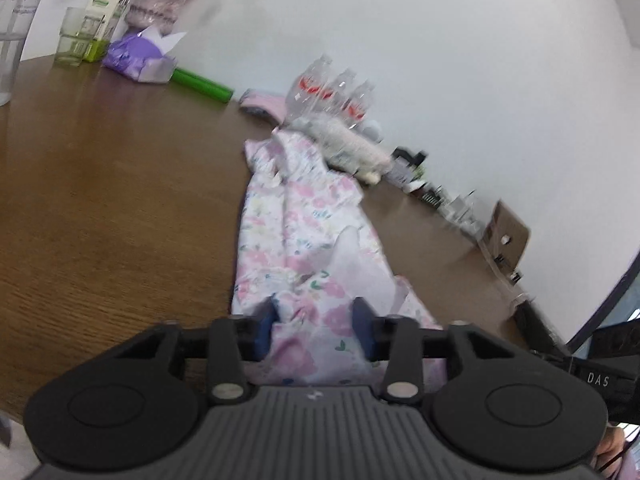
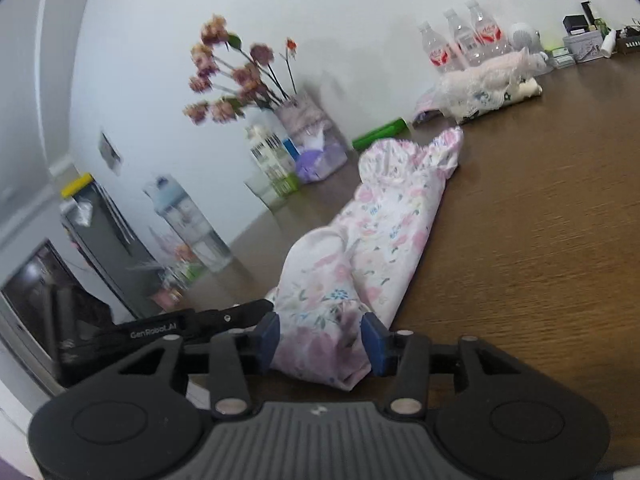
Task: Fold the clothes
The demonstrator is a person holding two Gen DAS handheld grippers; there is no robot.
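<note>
Brightness: both views bright and even, soft daylight, no hard shadows.
Wall (image 1: 400, 40): pale, nearly washed out; faint grey shadow behind the flowers (image 2: 232, 76).
Table (image 1: 100, 200): dull sheen towards its far edge, wood grain streaked sideways.
Blur: motion smear across both views, heaviest on the bottles (image 1: 332, 92) and the clutter (image 1: 440, 192) along the wall.
Sharpest: the black gripper bodies at the bottom edge.
Distortion: strong fisheye bend, dark corners, wall and table edge curving.
</note>
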